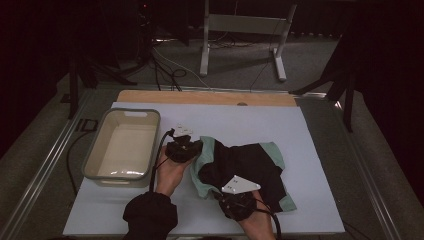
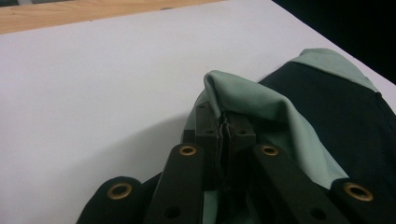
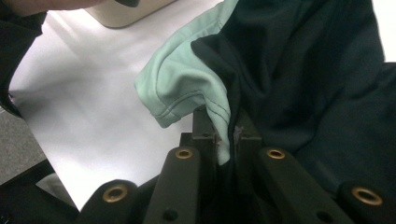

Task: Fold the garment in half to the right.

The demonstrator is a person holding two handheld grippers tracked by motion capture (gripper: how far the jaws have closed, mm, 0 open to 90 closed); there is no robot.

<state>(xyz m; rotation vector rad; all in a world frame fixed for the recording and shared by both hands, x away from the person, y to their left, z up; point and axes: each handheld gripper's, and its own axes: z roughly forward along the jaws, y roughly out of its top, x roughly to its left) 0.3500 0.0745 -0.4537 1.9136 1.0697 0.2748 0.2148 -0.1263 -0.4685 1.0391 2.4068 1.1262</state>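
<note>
We see the black fabric garment with mint-green trim (image 1: 245, 167) lying crumpled on the pale blue table cover (image 1: 280, 125), its long axis running from upper left near the tub down to lower right. It sits between our two grippers. The left gripper (image 1: 192, 146) is at its upper-left edge, jaws clamped tight on a raised fold of the green trim (image 2: 243, 100). The right gripper (image 1: 231, 196) is at its near edge, jaws pinched on a green hemmed cuff and the black cloth beside it (image 3: 224, 126). The beige plastic rectangular tub (image 1: 123, 144) stands just left of the left gripper.
</note>
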